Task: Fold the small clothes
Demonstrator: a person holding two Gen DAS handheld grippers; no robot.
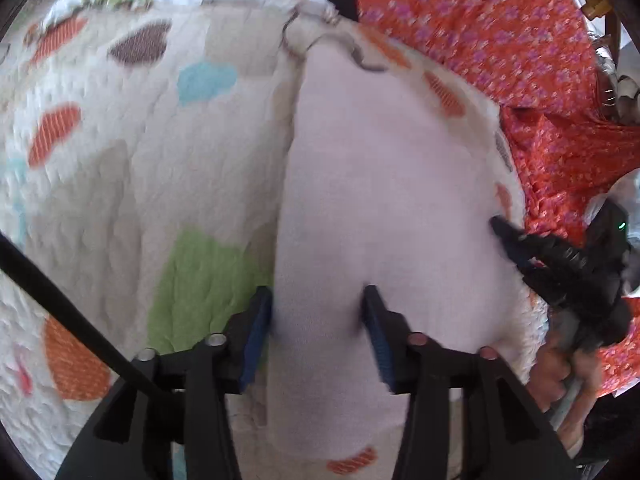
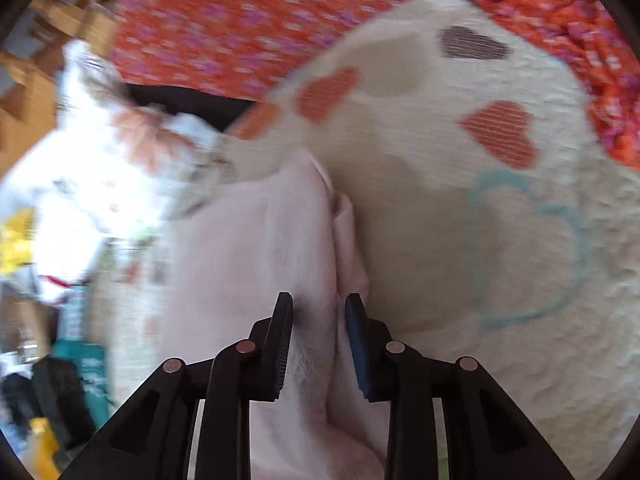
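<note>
A pale pink small garment (image 1: 384,184) lies lengthwise on a quilt with coloured heart patches (image 1: 120,152). My left gripper (image 1: 318,304) has its jaws parted around the garment's near end, with cloth between the blue pads. My right gripper (image 1: 516,248) comes in from the right edge of the garment in the left wrist view. In the right wrist view the right gripper (image 2: 318,312) has its jaws parted, with a folded pink edge (image 2: 344,240) of the garment between them.
An orange floral sheet (image 1: 500,32) lies beyond the quilt at the far right. A pile of light clothes (image 2: 80,184) and wooden furniture (image 2: 52,20) sit to the left in the right wrist view. Bags and clutter (image 2: 60,380) lie low left.
</note>
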